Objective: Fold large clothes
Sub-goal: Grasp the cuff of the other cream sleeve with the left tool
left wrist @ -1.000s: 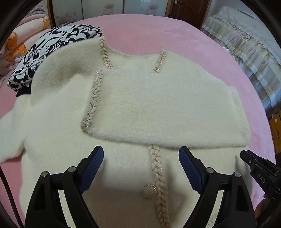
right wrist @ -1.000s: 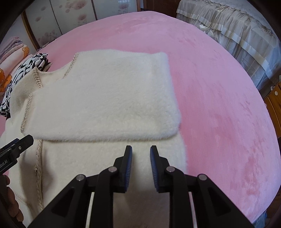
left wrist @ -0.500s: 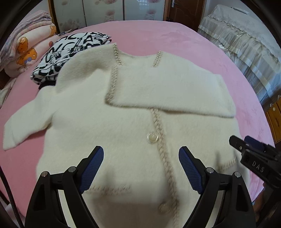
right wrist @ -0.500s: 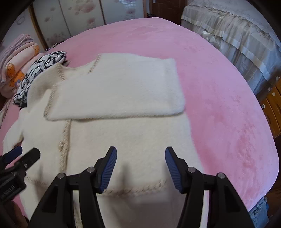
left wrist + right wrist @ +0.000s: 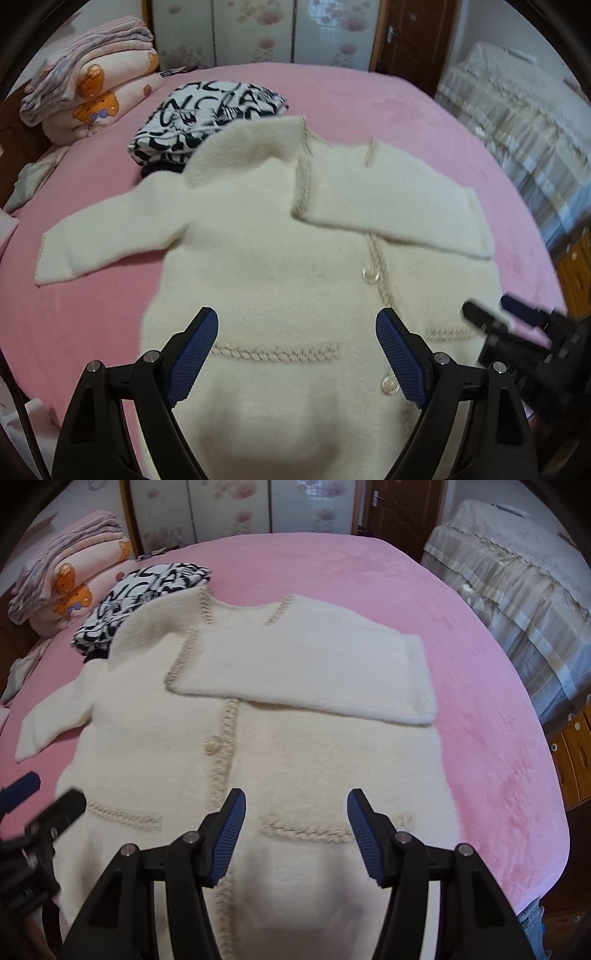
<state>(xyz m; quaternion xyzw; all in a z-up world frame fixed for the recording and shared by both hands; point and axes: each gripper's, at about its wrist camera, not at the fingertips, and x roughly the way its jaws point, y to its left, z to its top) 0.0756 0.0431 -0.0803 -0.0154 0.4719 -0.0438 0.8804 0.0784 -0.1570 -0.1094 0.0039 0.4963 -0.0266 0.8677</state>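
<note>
A cream fuzzy cardigan (image 5: 266,258) lies front-up and spread flat on a pink bedspread (image 5: 369,99), its hem toward the near edge and its neckline toward the far side. Its right-hand sleeve (image 5: 314,672) is folded across the chest, lying flat over the upper front; the left-hand sleeve (image 5: 107,236) lies stretched out to the left on the pink cover. Braided beige trim runs down the front, and 2 pale round buttons (image 5: 370,275) sit beside it. At the cardigan's far left shoulder lies a folded black-and-white patterned garment (image 5: 207,118), partly under the cream fabric. Folded pink blankets with bear prints (image 5: 92,92) are stacked at the far left. The left gripper (image 5: 296,356) hangs above the near hem with its blue pads wide apart and nothing between them. The right gripper (image 5: 296,834) hangs above the near right half of the cardigan, jaws apart and empty.
</note>
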